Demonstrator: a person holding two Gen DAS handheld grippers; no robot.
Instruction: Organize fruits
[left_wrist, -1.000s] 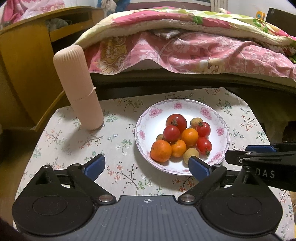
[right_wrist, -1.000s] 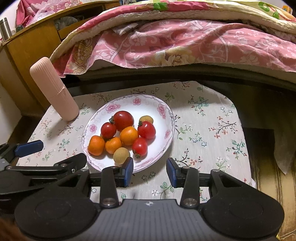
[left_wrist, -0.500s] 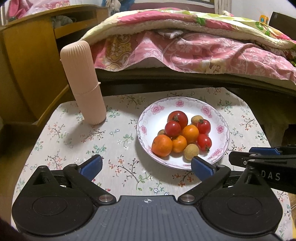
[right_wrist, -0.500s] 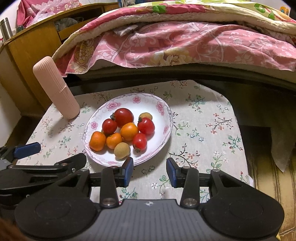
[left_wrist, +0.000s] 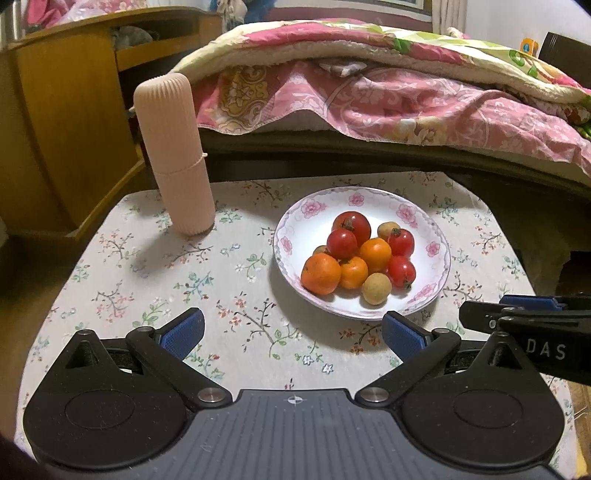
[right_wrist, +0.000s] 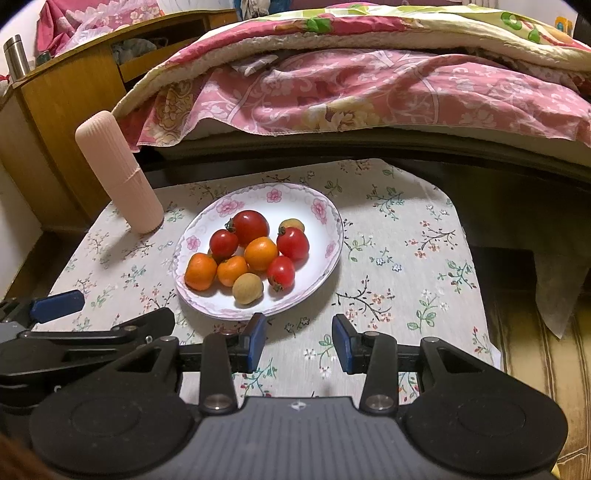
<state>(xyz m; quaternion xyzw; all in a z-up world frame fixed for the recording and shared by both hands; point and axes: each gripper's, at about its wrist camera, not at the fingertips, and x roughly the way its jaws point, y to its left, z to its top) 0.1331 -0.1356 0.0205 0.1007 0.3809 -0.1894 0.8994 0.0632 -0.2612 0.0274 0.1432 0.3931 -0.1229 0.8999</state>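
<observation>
A white plate with pink flowers (left_wrist: 428, 225) (right_wrist: 321, 206) sits on the floral-cloth table and holds a heap of fruit: red tomatoes (left_wrist: 351, 227) (right_wrist: 250, 226), orange mandarins (left_wrist: 320, 274) (right_wrist: 200, 271) and small tan longans (left_wrist: 376, 291) (right_wrist: 247, 288). My left gripper (left_wrist: 291, 332) hovers over the near table edge, left of the plate, jaws wide open and empty. My right gripper (right_wrist: 298, 341) hangs just in front of the plate's near rim, jaws partly open with nothing between them. Each gripper shows at the edge of the other's view.
A tall ribbed pink cylinder (left_wrist: 173, 155) (right_wrist: 120, 173) stands upright at the table's back left. Behind the table runs a bed with a pink quilt (left_wrist: 388, 99). A wooden desk (left_wrist: 62, 122) stands to the left. Bare cloth (right_wrist: 406, 258) lies right of the plate.
Both views have drawn back a little from the plate, so more of the table shows. The jaws of both grippers stand as before and the fruit has not moved.
</observation>
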